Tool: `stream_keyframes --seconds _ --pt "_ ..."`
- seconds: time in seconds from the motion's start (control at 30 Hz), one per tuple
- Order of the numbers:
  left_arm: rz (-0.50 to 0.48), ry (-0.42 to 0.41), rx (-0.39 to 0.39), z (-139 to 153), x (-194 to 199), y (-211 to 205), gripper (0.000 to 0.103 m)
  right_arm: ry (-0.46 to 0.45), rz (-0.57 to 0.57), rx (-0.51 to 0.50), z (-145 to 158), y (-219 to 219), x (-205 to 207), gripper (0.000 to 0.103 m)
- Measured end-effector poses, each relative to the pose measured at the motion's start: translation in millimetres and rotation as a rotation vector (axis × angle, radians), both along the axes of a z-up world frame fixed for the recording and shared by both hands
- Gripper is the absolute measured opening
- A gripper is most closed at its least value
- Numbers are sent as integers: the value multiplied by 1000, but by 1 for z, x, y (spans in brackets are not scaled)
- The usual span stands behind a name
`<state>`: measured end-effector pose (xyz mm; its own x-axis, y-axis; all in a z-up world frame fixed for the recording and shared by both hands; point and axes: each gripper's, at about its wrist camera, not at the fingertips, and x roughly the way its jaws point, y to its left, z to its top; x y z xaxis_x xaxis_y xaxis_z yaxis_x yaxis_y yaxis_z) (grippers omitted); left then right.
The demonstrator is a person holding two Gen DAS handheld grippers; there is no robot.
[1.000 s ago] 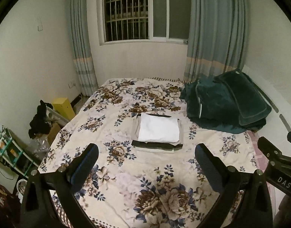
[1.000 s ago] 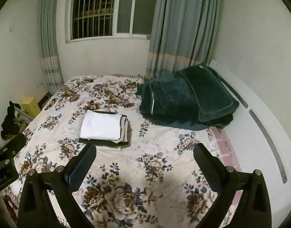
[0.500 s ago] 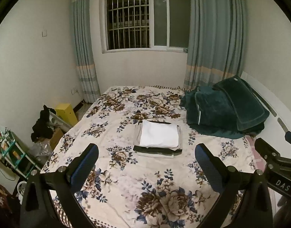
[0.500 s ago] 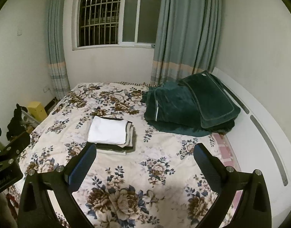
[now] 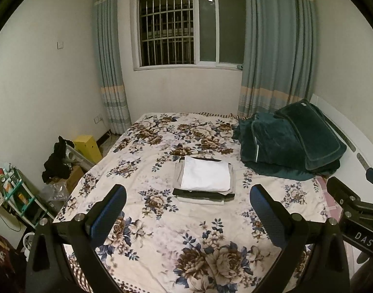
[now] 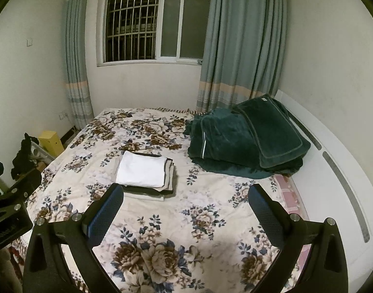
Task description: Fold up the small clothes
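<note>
A stack of folded clothes point(image 5: 204, 180) lies in the middle of the floral bedspread point(image 5: 162, 232), a white piece on top of grey and black ones. It also shows in the right wrist view point(image 6: 143, 174). My left gripper point(image 5: 187, 213) is open and empty, held above the bed's near part, well short of the stack. My right gripper point(image 6: 185, 211) is open and empty too, to the right of the stack and back from it. The right gripper's body point(image 5: 357, 212) shows at the right edge of the left wrist view.
A dark green blanket and pillow pile point(image 5: 291, 144) sits at the bed's far right by the white headboard point(image 6: 332, 161). A yellow box point(image 5: 87, 146), black clothing point(image 5: 55, 161) and a small shelf point(image 5: 13, 195) stand left of the bed. Window and curtains lie behind.
Both grippers have pulled back and tilted up, so the stack and bed sit lower and farther in view. The stack has not moved. Both grippers stay open.
</note>
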<state>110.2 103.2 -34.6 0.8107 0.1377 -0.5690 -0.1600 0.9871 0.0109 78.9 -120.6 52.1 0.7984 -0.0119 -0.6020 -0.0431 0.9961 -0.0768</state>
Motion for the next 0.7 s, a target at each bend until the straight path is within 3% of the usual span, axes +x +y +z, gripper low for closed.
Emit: stream_keyframes --seconds 0.7 --pt "-2 -12 -6 7 -4 1 103 4 7 13 0 2 -2 103"
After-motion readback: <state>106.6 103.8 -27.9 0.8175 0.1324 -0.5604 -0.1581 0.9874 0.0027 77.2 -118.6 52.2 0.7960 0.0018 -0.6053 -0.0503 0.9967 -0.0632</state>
